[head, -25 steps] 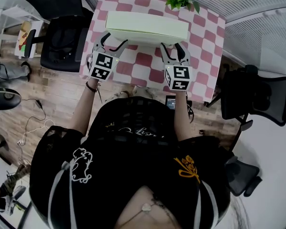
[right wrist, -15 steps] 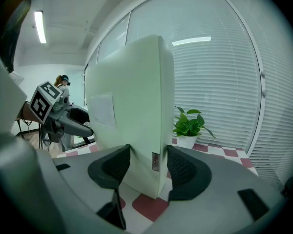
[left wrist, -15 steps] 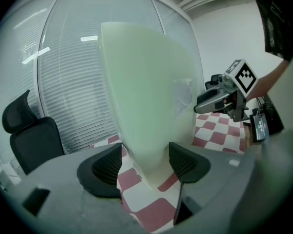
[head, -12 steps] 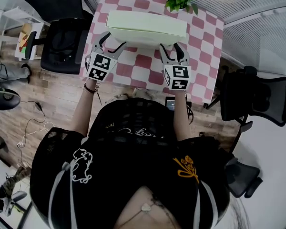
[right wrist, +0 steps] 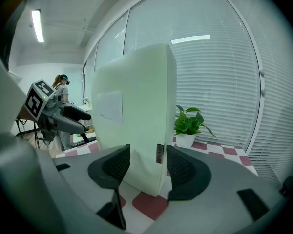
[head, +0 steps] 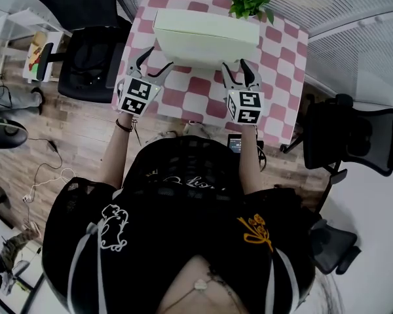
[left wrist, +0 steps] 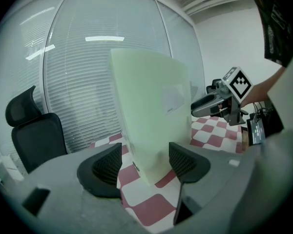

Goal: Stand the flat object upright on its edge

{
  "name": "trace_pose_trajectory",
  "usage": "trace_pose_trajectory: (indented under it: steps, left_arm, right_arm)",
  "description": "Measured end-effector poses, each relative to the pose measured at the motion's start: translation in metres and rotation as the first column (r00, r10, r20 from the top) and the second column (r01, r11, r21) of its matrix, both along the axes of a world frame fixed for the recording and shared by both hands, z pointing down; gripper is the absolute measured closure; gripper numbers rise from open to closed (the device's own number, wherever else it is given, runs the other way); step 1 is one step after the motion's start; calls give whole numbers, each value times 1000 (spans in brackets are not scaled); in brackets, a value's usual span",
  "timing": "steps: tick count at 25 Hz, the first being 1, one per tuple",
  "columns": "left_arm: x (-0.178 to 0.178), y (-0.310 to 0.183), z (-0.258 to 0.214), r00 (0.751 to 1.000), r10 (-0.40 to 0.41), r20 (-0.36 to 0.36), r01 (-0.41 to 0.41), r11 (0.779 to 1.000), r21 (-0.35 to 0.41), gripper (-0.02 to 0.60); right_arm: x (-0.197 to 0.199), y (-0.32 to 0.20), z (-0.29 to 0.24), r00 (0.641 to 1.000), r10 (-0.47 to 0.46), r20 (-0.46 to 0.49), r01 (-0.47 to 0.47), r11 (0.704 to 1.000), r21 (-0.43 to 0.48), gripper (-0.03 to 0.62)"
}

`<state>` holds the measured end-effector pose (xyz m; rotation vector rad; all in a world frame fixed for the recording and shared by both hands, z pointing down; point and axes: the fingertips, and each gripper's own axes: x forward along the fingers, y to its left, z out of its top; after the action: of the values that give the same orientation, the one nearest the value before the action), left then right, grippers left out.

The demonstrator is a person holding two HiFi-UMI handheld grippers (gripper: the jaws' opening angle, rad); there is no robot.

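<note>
Seen from the head view, I am holding the pale green box (head: 206,38) on its long edge across the middle of the checkered tabletop (head: 281,77), with my left gripper (head: 154,60) and right gripper (head: 236,67) at its near bottom edge. In the left gripper view, my jaws are standing wide, pads (left wrist: 183,162) pressing on the box's lower corner. In the right gripper view, my jaws are gripping it equally wide.

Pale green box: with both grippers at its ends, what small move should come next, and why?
Probably settle it square on its long edge before loosening. The box looks almost upright on the table, left gripper and right gripper clamping its ends.
</note>
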<state>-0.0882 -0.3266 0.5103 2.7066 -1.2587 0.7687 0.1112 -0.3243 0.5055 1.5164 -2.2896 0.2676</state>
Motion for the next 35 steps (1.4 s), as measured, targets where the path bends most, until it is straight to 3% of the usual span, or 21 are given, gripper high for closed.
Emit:
trace_pose_trajectory:
  steps: [7, 19, 26, 35]
  left_arm:
    - [2, 15, -3, 1000, 22, -20, -22, 1000, -8, 282]
    - [7, 58, -25, 990, 67, -123, -66, 998, 11, 307]
    - [-7, 91, -40, 981, 69, -180, -64, 997, 32, 375]
    - [-30, 159, -40, 974, 104, -203, -101, 995, 22, 443]
  right_arm:
    - [0, 9, 1, 1000, 11, -9, -11, 1000, -11, 362]
    - [-8, 49, -24, 997, 60, 46, -61, 998, 25, 364]
    - [-45, 85, -41, 997, 13, 75, -17, 998, 61, 395]
    - [-106, 149, -42, 995, -43, 87, 36, 996, 80, 499]
